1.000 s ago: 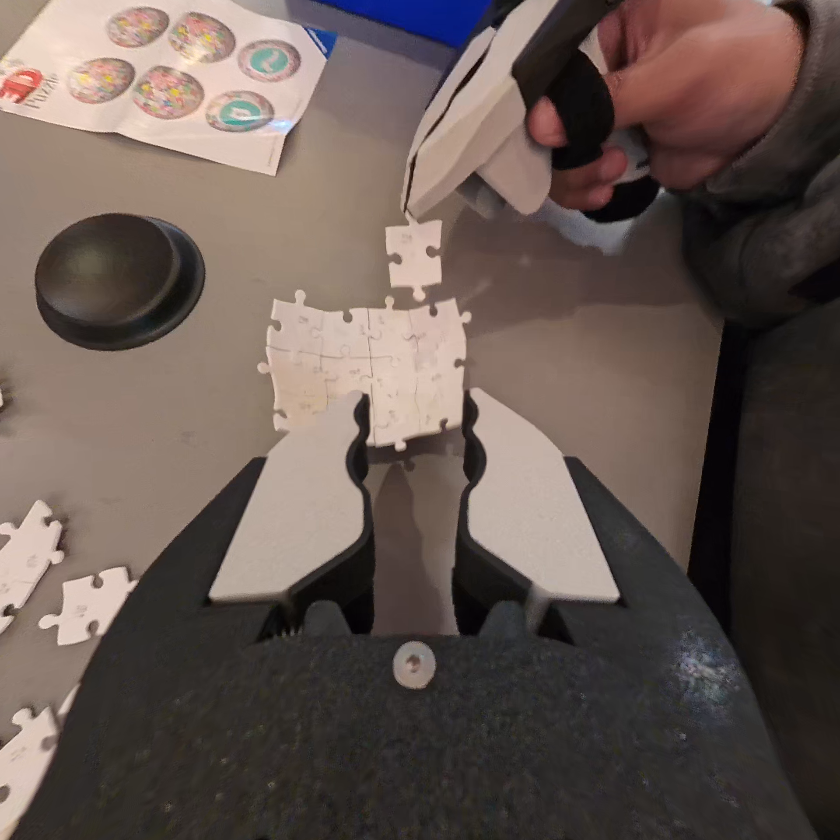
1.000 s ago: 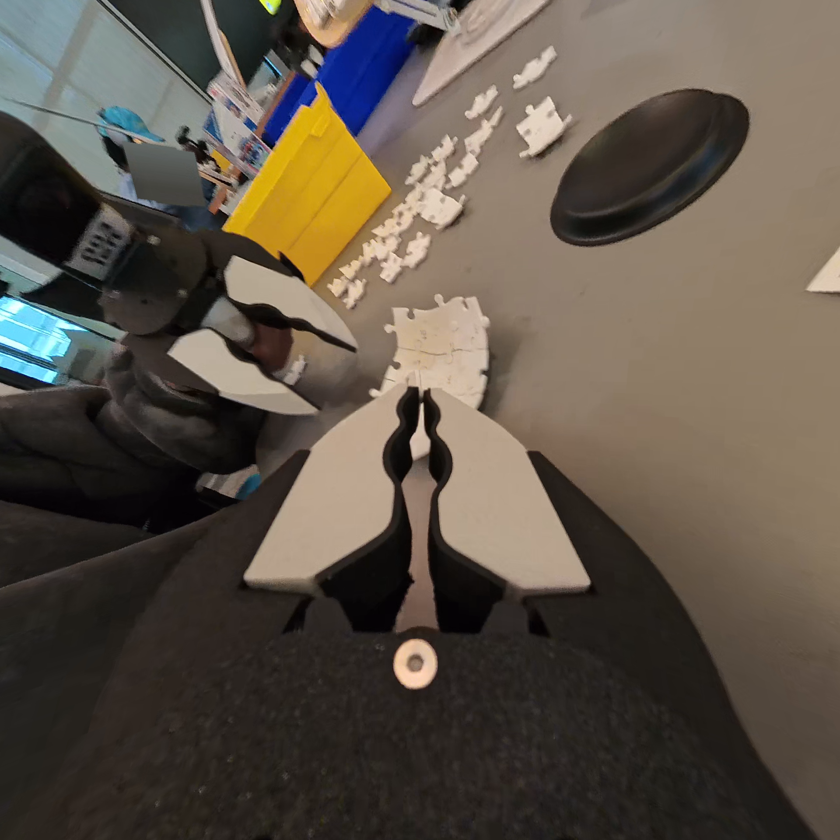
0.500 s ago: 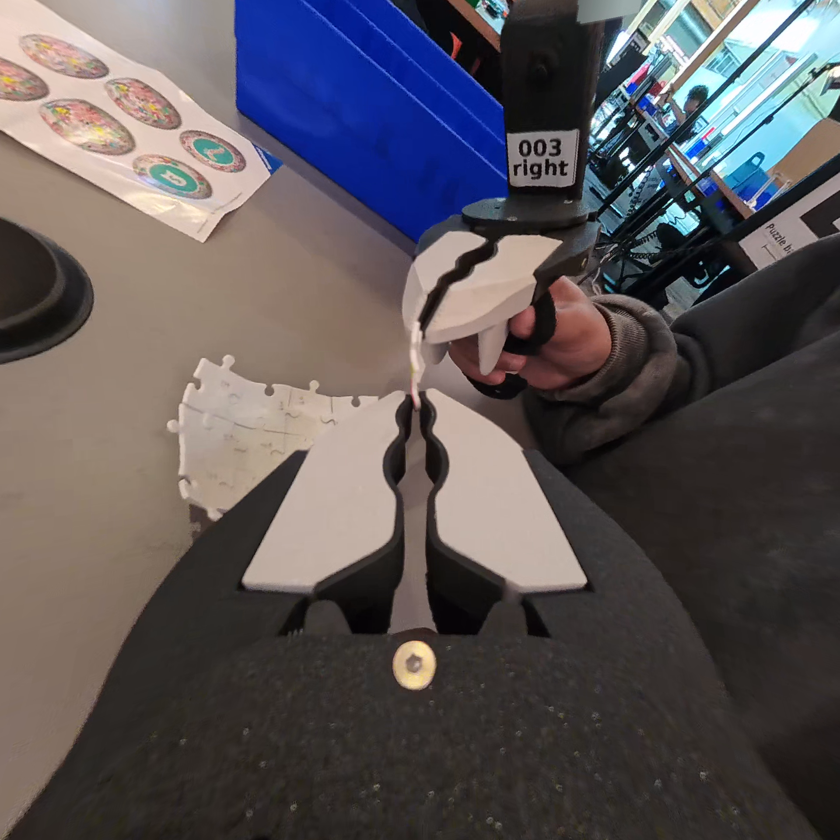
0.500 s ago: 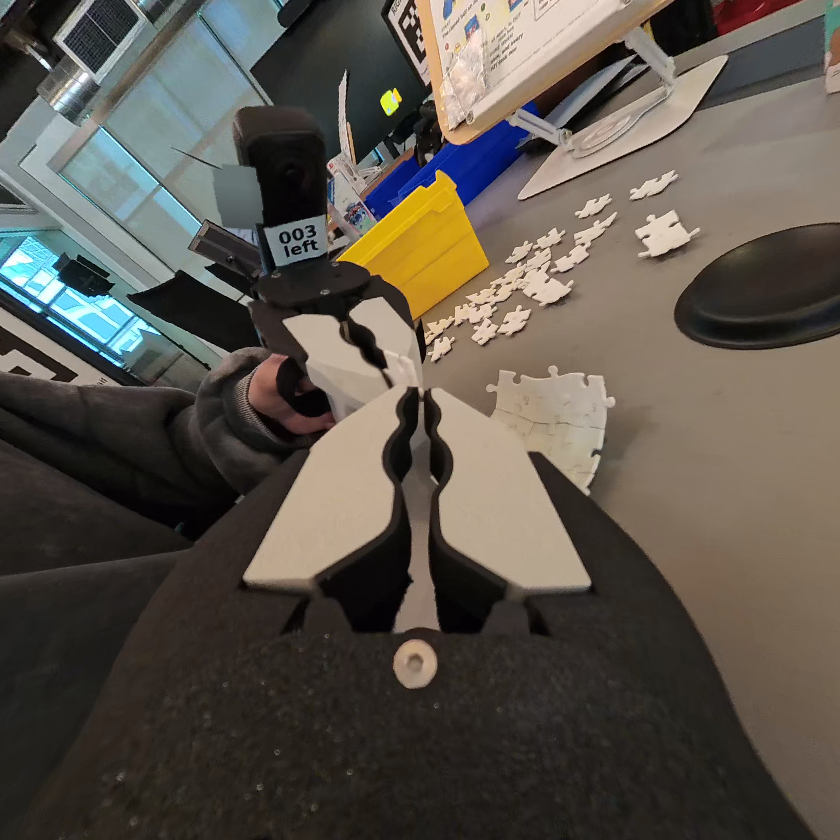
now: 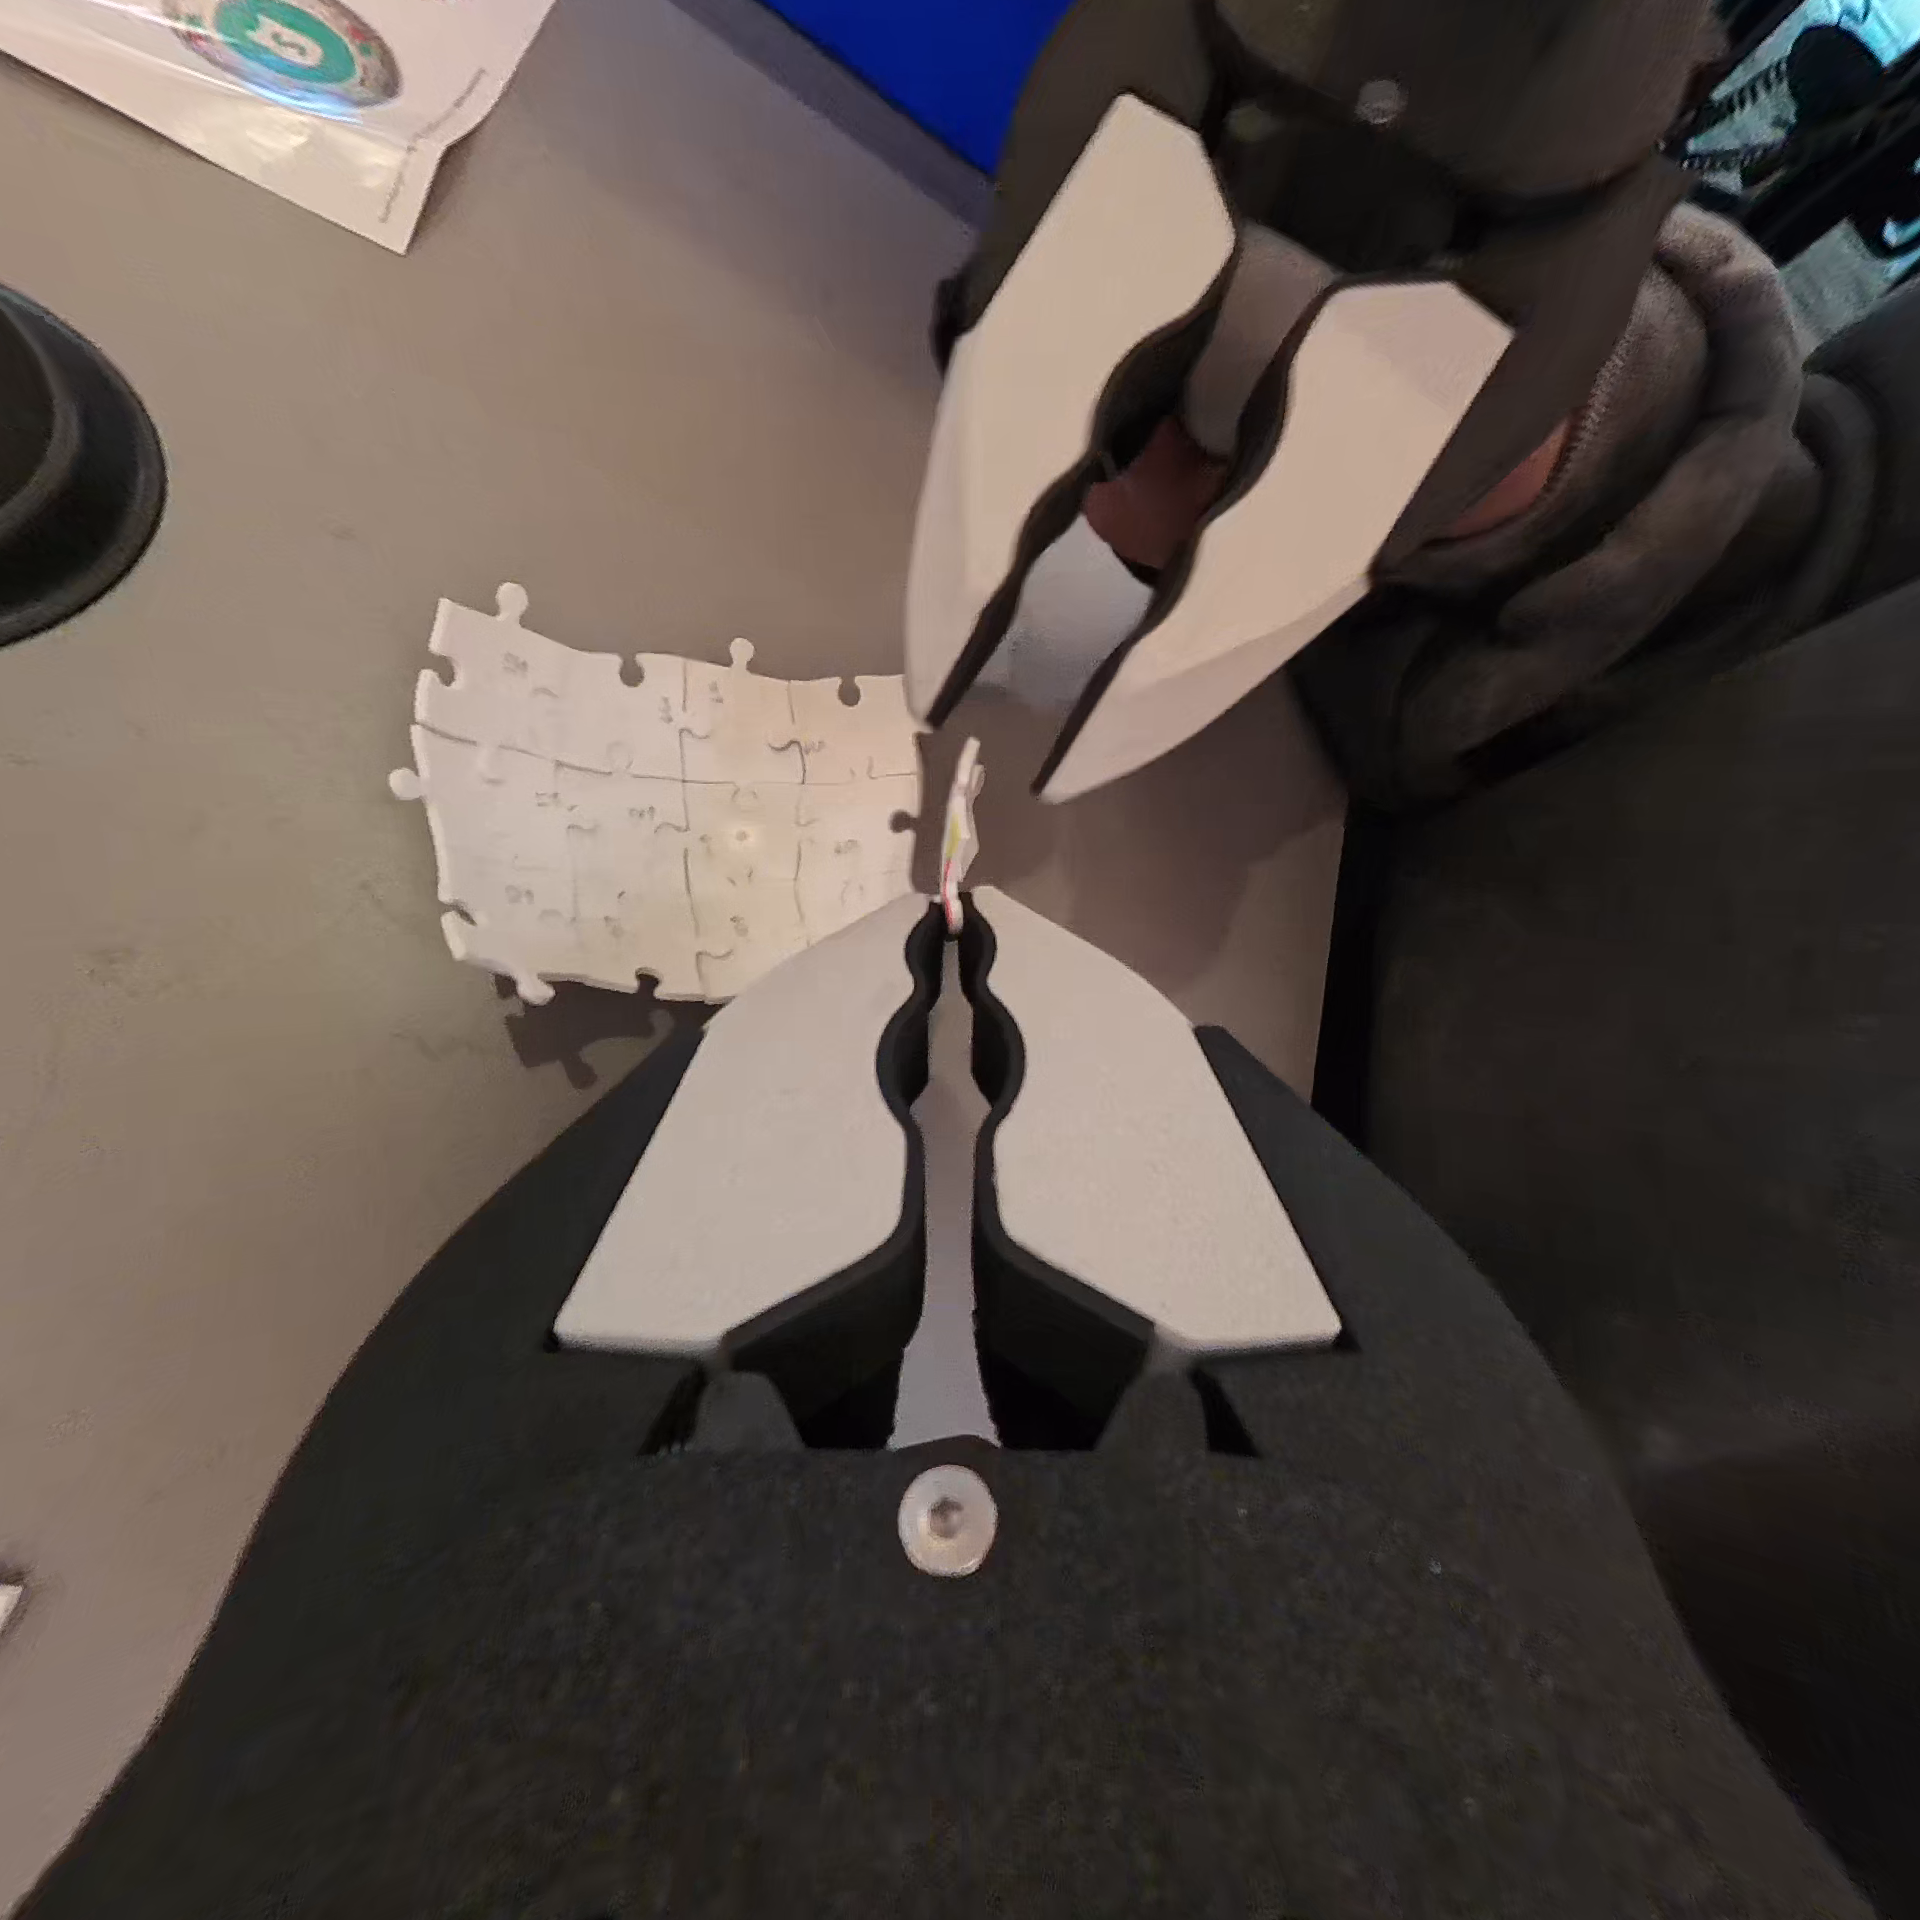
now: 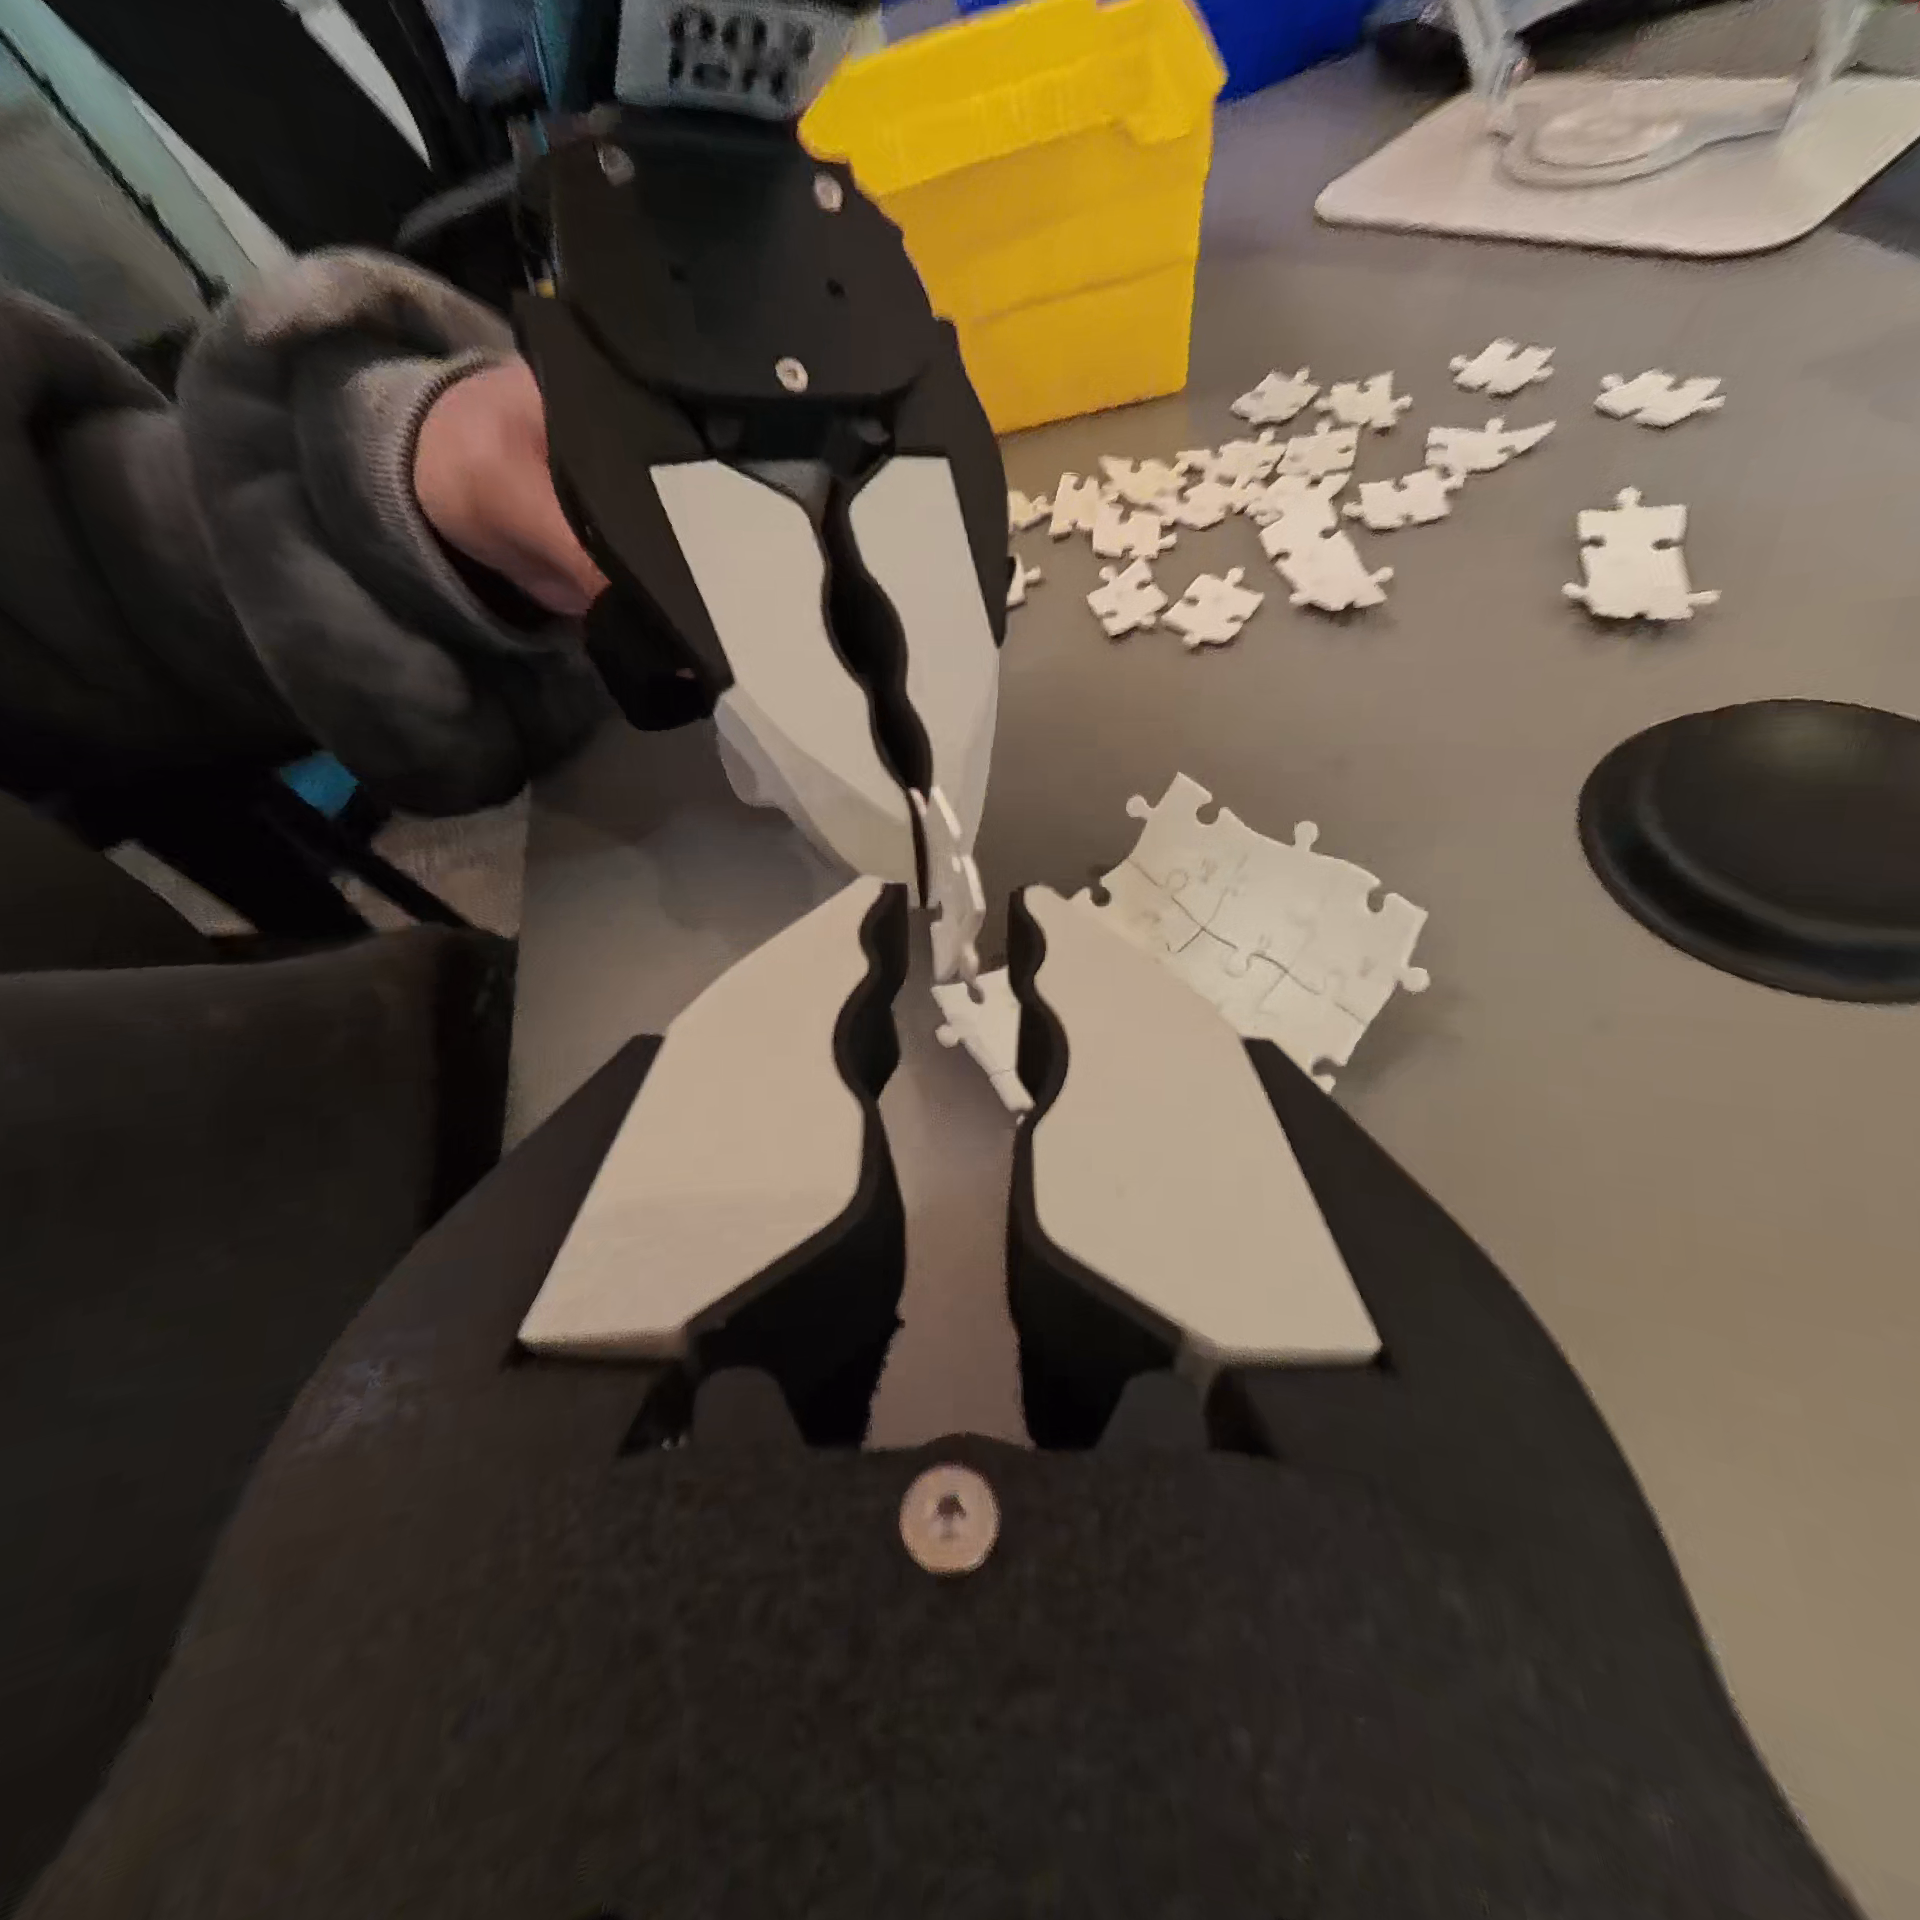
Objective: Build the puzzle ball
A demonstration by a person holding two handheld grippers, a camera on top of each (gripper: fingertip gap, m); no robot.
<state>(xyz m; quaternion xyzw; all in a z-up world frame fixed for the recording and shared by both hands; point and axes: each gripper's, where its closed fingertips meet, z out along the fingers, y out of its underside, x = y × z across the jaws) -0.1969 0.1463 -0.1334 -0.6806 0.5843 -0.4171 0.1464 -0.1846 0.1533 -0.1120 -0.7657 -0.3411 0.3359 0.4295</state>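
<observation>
Above grey table, left tool pinches puzzle piece; right tool spread.

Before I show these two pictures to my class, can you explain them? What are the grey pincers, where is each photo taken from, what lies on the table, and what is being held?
The pincers are hand-held grippers, one in each of a person's hands, each with a camera that looks along its two fingers. One picture comes from the left gripper, which is shut on a single puzzle piece, seen edge-on. The other comes from the right gripper, open around that piece but not gripping it. Each gripper also shows facing the other's camera. On the grey table lie a joined panel of white pieces, loose pieces, a black stand, a yellow bin and a printed sheet.
</observation>
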